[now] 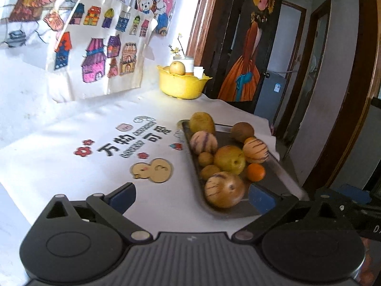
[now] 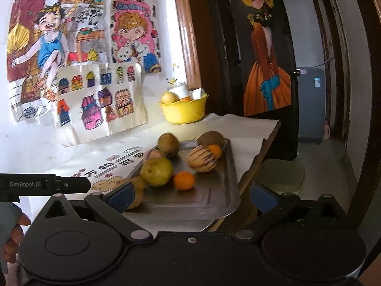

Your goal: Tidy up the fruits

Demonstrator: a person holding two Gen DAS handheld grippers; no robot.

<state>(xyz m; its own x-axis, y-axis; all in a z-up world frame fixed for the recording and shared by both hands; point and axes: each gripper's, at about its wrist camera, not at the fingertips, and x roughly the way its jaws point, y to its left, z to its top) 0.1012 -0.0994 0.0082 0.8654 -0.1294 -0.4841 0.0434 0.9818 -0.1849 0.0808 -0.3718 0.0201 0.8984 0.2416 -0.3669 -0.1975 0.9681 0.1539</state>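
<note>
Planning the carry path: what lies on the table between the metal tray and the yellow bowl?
Only bare white cloth lies between tray and bowl, clearest in the right wrist view.

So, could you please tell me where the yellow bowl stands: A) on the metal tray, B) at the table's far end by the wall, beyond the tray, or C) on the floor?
B: the yellow bowl sits beyond the metal tray, near the wall.

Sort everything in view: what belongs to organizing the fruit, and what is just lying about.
Belongs to the job:
metal tray
striped melons
oranges
kiwis
yellow pear
yellow bowl
left claw, open
right claw, open

Lying about:
wall drawings
printed tablecloth
jar of flowers
</note>
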